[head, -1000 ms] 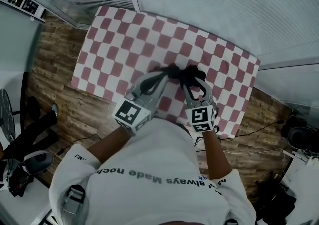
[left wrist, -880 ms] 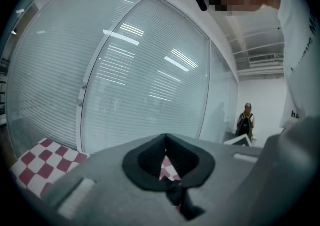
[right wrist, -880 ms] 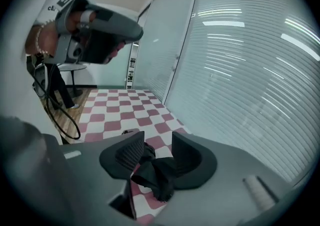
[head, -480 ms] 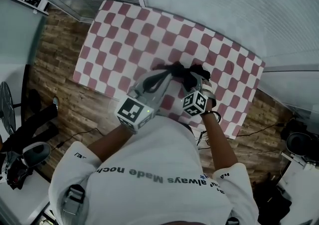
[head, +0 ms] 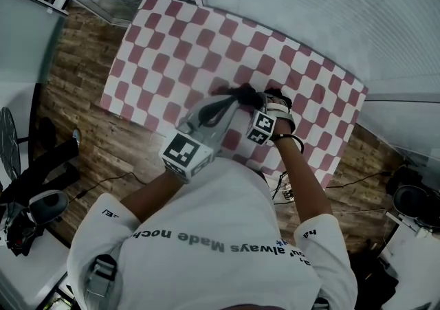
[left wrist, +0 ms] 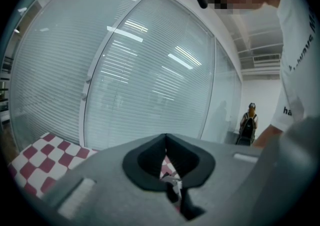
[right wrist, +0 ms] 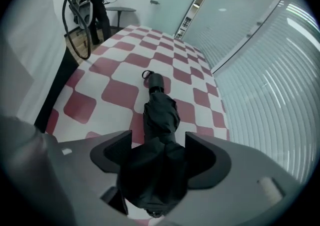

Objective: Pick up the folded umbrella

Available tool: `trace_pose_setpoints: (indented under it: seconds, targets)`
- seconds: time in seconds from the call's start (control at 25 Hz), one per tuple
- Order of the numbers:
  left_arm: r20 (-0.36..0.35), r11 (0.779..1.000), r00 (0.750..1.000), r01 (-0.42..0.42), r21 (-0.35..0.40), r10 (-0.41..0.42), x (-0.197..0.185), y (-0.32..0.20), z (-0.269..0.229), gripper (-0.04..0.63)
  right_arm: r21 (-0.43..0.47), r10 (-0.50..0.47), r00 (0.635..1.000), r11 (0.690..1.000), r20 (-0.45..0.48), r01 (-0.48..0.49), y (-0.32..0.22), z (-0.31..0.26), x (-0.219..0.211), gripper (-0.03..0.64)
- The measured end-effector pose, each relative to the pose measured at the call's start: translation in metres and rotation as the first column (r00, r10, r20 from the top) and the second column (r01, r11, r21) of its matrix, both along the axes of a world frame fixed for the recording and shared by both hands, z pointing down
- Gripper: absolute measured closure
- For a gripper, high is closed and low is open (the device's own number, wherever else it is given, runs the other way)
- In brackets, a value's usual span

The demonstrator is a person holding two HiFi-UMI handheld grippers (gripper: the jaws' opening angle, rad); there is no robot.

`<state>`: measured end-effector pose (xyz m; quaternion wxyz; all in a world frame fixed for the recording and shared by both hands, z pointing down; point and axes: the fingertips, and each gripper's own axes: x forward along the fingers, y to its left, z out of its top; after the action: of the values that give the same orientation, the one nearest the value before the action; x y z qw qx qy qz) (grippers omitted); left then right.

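Red-and-white checked cloth covers the one table (head: 172,47). Over it on my left, the left gripper (head: 232,99) hangs almost level, its fingers (left wrist: 145,162) clenched tip to tip. I can make out nothing gripped there (only cloth and a dark scrap show through the gap). Just right of it lies the one folded umbrella (right wrist: 160,115), black, flat on the cloth, its strap-loop end pointing away from my right gripper (right wrist: 159,142). That one, the second of my two grippers, points steeply down over the umbrella's near end. Its fingers (right wrist: 205,162) have just been opening and stand released, wide, with the bundled fabric between them. I judge this the reach-and-straddle step: the grasp isn't made yet. Next I'd need to settle a little lower, centre the fabric, then clench evenly before lifting.
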<state>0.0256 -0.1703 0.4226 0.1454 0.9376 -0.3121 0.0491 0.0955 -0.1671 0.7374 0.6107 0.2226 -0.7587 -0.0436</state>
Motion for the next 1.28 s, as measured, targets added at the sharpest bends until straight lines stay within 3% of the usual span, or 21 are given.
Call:
trace_pose_setpoints:
  seconds: [0.24,0.6,0.76,1.28]
  targets:
    - [0.003,1.0,1.0,0.008,-0.01,-0.008,-0.003,-0.001,0.005,0.594,-0.112,-0.054,0.996,0.993,-0.068,0.046,-0.009,0.033,0.008,0.258]
    - [0.006,1.0,1.0,0.02,-0.024,-0.02,-0.007,-0.002,0.009,0.594,-0.259,-0.112,0.993,0.961,-0.032,0.1,-0.012,0.056,0.008,0.235]
    - [0.007,0.999,1.0,0.019,-0.026,-0.018,-0.005,-0.002,0.009,0.594,-0.327,-0.124,0.992,0.938,-0.006,0.116,-0.011,0.059,0.008,0.258]
    - [0.002,1.0,1.0,0.017,-0.023,-0.017,-0.003,-0.003,0.008,0.594,-0.363,-0.161,0.987,0.921,-0.018,0.144,-0.006,0.058,0.005,0.336]
